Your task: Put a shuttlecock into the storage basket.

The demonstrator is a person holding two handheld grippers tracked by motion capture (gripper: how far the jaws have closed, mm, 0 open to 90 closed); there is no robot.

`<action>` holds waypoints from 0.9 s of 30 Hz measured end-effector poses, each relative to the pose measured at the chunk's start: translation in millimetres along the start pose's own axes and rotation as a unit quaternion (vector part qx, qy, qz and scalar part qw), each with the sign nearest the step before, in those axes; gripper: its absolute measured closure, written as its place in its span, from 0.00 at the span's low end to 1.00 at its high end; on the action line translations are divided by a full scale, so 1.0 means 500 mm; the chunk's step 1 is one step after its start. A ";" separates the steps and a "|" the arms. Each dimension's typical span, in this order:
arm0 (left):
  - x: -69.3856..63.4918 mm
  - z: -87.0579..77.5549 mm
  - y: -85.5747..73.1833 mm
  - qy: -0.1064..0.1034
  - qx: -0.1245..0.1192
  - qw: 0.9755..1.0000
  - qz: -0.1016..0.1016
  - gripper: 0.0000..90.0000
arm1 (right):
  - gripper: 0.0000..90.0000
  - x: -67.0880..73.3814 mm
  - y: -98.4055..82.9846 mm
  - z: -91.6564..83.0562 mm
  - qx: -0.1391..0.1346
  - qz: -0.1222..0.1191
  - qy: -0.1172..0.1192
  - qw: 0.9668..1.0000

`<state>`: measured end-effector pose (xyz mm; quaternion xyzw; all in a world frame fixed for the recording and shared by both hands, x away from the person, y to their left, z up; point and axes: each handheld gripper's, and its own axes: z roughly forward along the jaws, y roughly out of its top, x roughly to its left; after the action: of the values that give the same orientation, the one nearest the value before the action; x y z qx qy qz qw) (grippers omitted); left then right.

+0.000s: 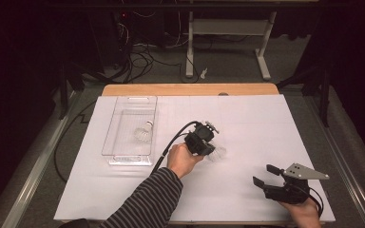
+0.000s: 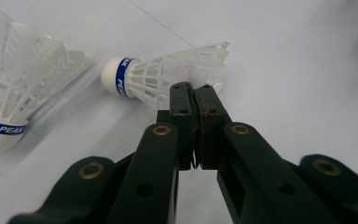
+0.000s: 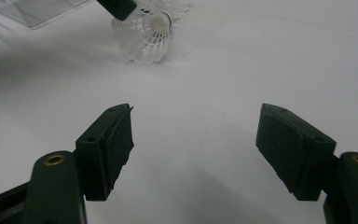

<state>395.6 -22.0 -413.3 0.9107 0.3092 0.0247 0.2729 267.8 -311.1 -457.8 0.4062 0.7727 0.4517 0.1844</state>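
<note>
Lying in the clear plastic tray (image 1: 123,142) was one shuttlecock (image 1: 144,132); my left gripper (image 2: 192,89) pinched the skirt rim of a white plastic blue-banded shuttlecock (image 2: 158,77) on the white worktop (image 1: 247,123), while my right gripper (image 3: 193,135) stood wide, holding nothing.

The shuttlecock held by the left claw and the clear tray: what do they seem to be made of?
The shuttlecock looks like white moulded plastic: its skirt is an open lattice of ribs, not feathers. Its rounded cap is matte white with a blue band; cork or foam, I cannot tell. The tray seems to be clear hard plastic, glossy, with the white table cover visible through it.
</note>
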 end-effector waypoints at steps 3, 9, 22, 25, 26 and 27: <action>-0.001 -0.003 -0.002 0.001 -0.002 1.000 0.000 0.98 | 0.31 0.000 0.000 0.000 0.000 0.000 0.000 1.000; -0.005 -0.014 -0.004 0.001 -0.005 1.000 0.008 0.99 | 0.31 0.000 0.000 0.000 0.000 0.000 0.000 1.000; -0.016 -0.034 -0.010 -0.001 -0.011 1.000 0.022 0.99 | 0.31 0.000 0.000 0.000 -0.001 0.001 -0.001 1.000; -0.016 -0.039 -0.012 -0.002 -0.013 1.000 0.024 0.99 | 0.31 0.000 0.000 0.000 0.000 0.000 0.000 1.000; -0.016 -0.041 -0.013 -0.003 -0.013 1.000 0.025 0.99 | 0.31 0.000 0.000 0.000 0.000 0.000 0.000 1.000; -0.016 -0.042 -0.014 -0.002 -0.014 1.000 0.024 0.99 | 0.31 0.000 0.000 0.000 0.000 0.000 0.000 1.000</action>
<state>380.7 -12.1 -397.9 0.9139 0.2866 0.0333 0.2857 267.8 -311.0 -457.8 0.4062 0.7726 0.4516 0.1847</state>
